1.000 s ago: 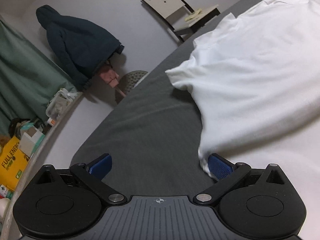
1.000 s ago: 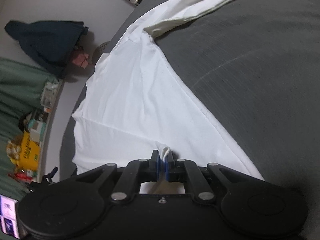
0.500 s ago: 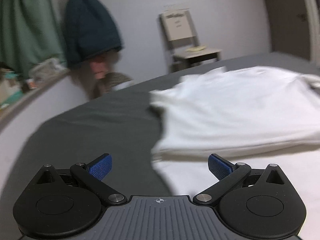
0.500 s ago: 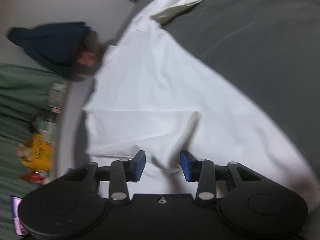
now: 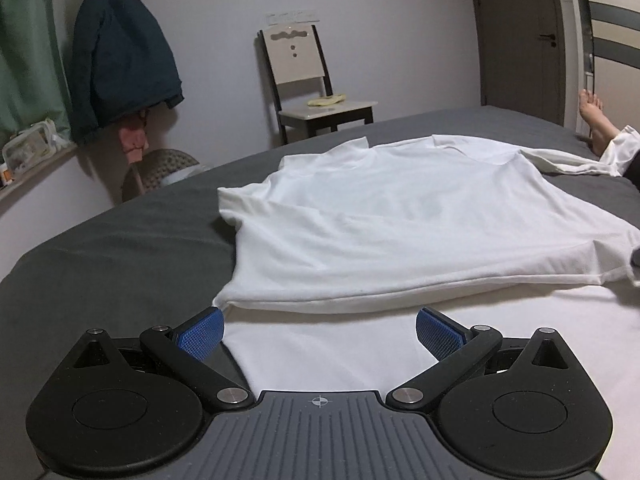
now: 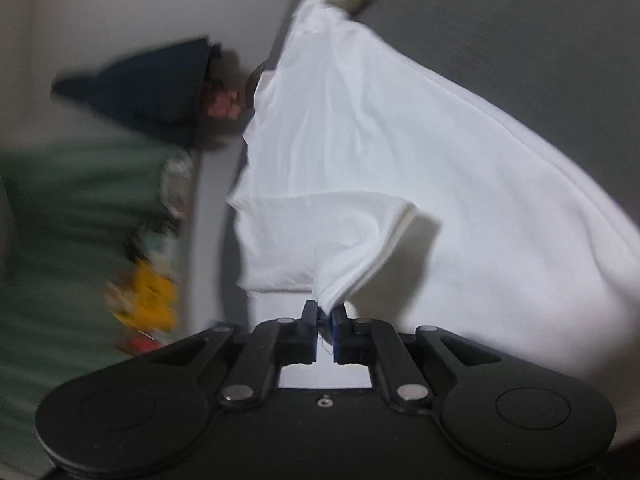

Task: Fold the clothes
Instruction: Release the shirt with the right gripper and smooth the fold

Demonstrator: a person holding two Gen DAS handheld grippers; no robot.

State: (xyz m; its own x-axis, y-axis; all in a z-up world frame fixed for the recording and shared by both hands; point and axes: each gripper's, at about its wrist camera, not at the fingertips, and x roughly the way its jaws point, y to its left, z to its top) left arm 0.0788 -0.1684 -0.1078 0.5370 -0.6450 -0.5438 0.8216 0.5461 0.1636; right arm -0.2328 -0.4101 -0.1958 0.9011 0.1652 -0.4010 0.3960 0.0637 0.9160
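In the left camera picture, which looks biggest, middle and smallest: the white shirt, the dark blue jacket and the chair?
As they look here:
1. white shirt
2. dark blue jacket
3. chair
The shirt lies nearest the camera, so true sizes may differ.

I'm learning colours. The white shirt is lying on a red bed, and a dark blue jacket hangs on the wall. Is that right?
Not quite. The bed is dark grey, not red, as the left wrist view shows. The white shirt does lie on it, and the dark blue jacket hangs on the wall.

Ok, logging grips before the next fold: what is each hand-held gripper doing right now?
Left hand-held gripper: open, holding nothing.
Right hand-held gripper: closed on a corner of the white shirt.
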